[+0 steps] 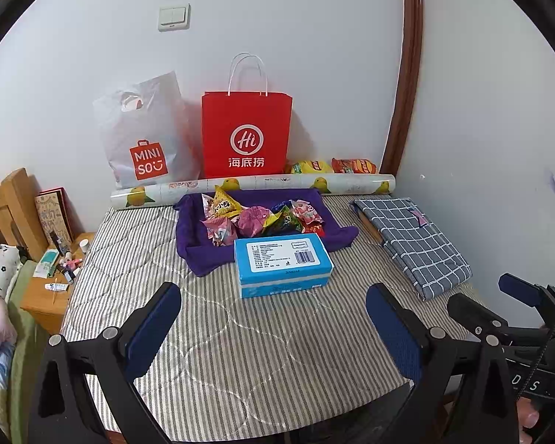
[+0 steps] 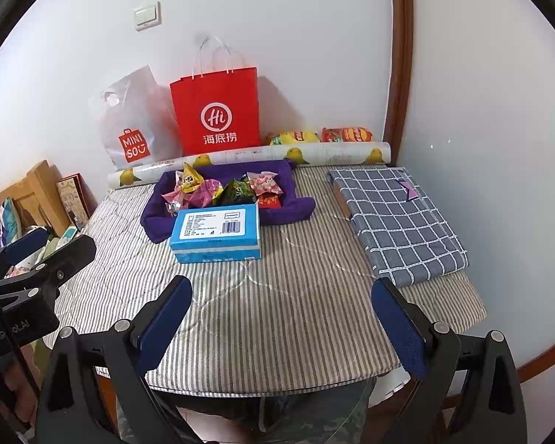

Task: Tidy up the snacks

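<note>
Several small snack packets [image 1: 262, 218] [image 2: 222, 188] lie in a heap on a purple cloth [image 1: 199, 255] [image 2: 155, 222] at the far middle of the striped table [image 1: 240, 351] [image 2: 296, 314]. A blue box [image 1: 283, 264] [image 2: 216, 235] stands in front of the heap. Two more snack bags [image 1: 333, 166] [image 2: 322, 136] lie by the wall behind a paper roll. My left gripper [image 1: 273, 329] is open and empty above the near table. My right gripper [image 2: 281, 325] is open and empty too, also near the front edge.
A red paper bag [image 1: 246, 137] [image 2: 216, 111] and a white Miniso bag [image 1: 144, 140] [image 2: 129, 129] lean on the wall. A patterned roll [image 1: 251, 187] [image 2: 248, 159] lies before them. A folded checked cloth [image 1: 414, 240] [image 2: 396, 222] is at right. A cluttered nightstand [image 1: 51, 288] is at left.
</note>
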A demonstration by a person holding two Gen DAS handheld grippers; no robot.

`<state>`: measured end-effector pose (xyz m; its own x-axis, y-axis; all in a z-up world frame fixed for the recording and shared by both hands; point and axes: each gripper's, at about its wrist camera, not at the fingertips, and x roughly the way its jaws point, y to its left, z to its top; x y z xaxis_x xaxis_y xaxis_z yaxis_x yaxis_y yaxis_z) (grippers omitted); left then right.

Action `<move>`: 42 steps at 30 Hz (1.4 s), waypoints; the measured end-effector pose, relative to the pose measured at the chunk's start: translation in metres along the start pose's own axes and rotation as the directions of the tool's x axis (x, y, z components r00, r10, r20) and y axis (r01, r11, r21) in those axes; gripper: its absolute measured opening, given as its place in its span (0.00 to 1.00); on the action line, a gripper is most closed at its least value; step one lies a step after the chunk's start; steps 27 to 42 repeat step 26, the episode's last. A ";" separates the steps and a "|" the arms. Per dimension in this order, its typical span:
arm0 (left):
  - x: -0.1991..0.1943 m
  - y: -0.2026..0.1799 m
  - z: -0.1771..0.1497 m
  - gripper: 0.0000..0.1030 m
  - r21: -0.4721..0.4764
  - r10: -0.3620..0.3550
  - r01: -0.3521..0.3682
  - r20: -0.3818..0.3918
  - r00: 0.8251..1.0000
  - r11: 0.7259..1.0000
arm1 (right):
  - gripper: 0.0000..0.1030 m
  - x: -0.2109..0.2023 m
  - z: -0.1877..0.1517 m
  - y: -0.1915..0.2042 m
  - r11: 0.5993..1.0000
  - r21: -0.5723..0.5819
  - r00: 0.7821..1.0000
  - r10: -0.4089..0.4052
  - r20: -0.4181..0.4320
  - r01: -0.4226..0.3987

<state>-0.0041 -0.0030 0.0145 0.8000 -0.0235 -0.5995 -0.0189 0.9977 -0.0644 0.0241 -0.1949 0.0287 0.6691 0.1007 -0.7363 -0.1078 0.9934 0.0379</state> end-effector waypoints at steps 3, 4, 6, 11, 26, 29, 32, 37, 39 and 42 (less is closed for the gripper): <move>0.000 0.000 0.000 0.98 0.000 -0.001 0.001 0.000 1.000 1.000 | 0.94 -0.001 -0.001 0.000 1.000 -0.001 1.000 0.000 0.002 0.000; 0.000 0.000 0.000 0.98 0.000 -0.001 0.001 0.000 1.000 1.000 | 0.94 -0.001 0.000 0.001 1.000 -0.002 1.000 0.001 0.003 -0.001; 0.000 0.001 0.001 0.98 -0.002 0.001 -0.001 -0.001 1.000 1.000 | 0.94 -0.002 0.000 0.001 1.000 -0.004 1.000 0.000 0.006 0.000; 0.001 0.002 0.003 0.98 -0.009 0.004 -0.004 -0.002 1.000 1.000 | 0.94 -0.004 -0.001 0.003 1.000 -0.006 1.000 0.003 0.012 -0.003; 0.004 0.003 0.004 0.98 -0.007 0.005 -0.005 0.003 1.000 1.000 | 0.94 -0.005 -0.001 0.007 1.000 -0.015 0.999 0.021 0.027 -0.020; 0.004 0.003 0.004 0.98 -0.007 0.005 -0.005 0.003 1.000 1.000 | 0.94 -0.005 -0.001 0.007 1.000 -0.015 0.999 0.021 0.027 -0.020; 0.004 0.003 0.004 0.98 -0.007 0.005 -0.005 0.003 1.000 1.000 | 0.94 -0.005 -0.001 0.007 1.000 -0.015 0.999 0.021 0.027 -0.020; 0.004 0.003 0.004 0.98 -0.007 0.005 -0.005 0.003 1.000 1.000 | 0.94 -0.005 -0.001 0.007 1.000 -0.015 0.999 0.021 0.027 -0.020; 0.004 0.003 0.004 0.98 -0.007 0.005 -0.005 0.003 1.000 1.000 | 0.94 -0.005 -0.001 0.007 1.000 -0.015 0.999 0.021 0.027 -0.020; 0.004 0.003 0.004 0.98 -0.007 0.005 -0.005 0.003 1.000 1.000 | 0.94 -0.005 -0.001 0.007 1.000 -0.015 0.999 0.021 0.027 -0.020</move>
